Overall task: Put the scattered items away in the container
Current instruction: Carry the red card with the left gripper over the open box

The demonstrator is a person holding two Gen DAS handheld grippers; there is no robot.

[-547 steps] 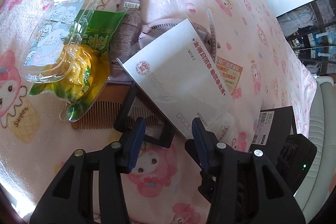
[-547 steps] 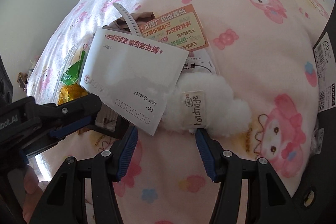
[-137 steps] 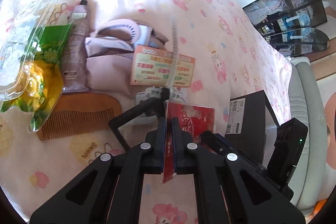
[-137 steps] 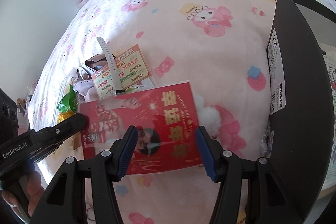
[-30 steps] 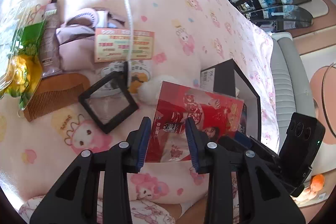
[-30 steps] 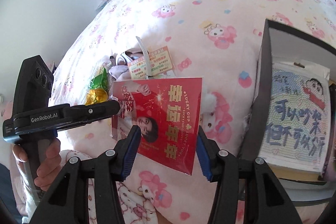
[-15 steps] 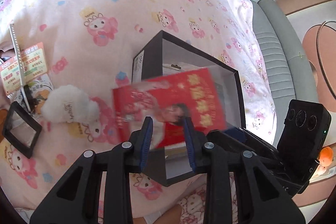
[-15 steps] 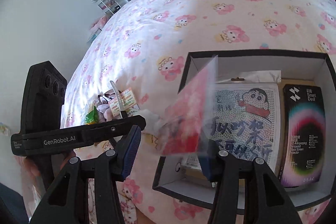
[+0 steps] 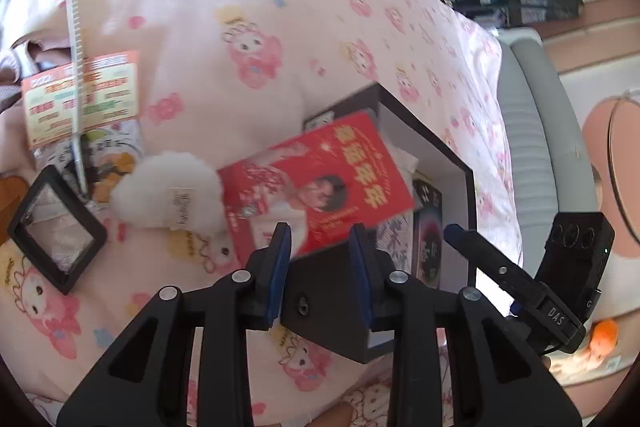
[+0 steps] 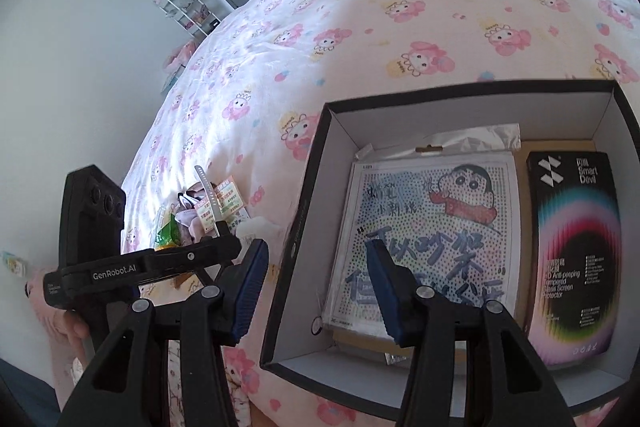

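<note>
Your left tool (image 9: 320,247) has its jaws standing apart with nothing pressed between the pads; the red card (image 9: 316,183) lies just beyond the tips, free of them. Your right tool (image 10: 316,279) is open and empty too, hanging over the near left wall of the black box (image 10: 296,247).

The red card is not properly home. It lies tilted across the box's left rim, one end over the inside, the other jutting out towards the white fluffy pouch (image 9: 168,195) on the bed. Its long axis runs slantwise from that pouch up towards the box's far corner, printed face up.

To do this well, I'd nudge the outer end inward until the card drops flat, long side parallel to the box's longer wall, on top of the cartoon bead sheet (image 10: 428,227) beside the screen protector pack (image 10: 576,247). Push on the edge, don't pinch: a thin card will likely bend.

Further out, near the bed's left side, lie the black square frame (image 9: 56,227), the orange leaflet (image 9: 80,95) and the white strip (image 9: 76,39) across it.
</note>
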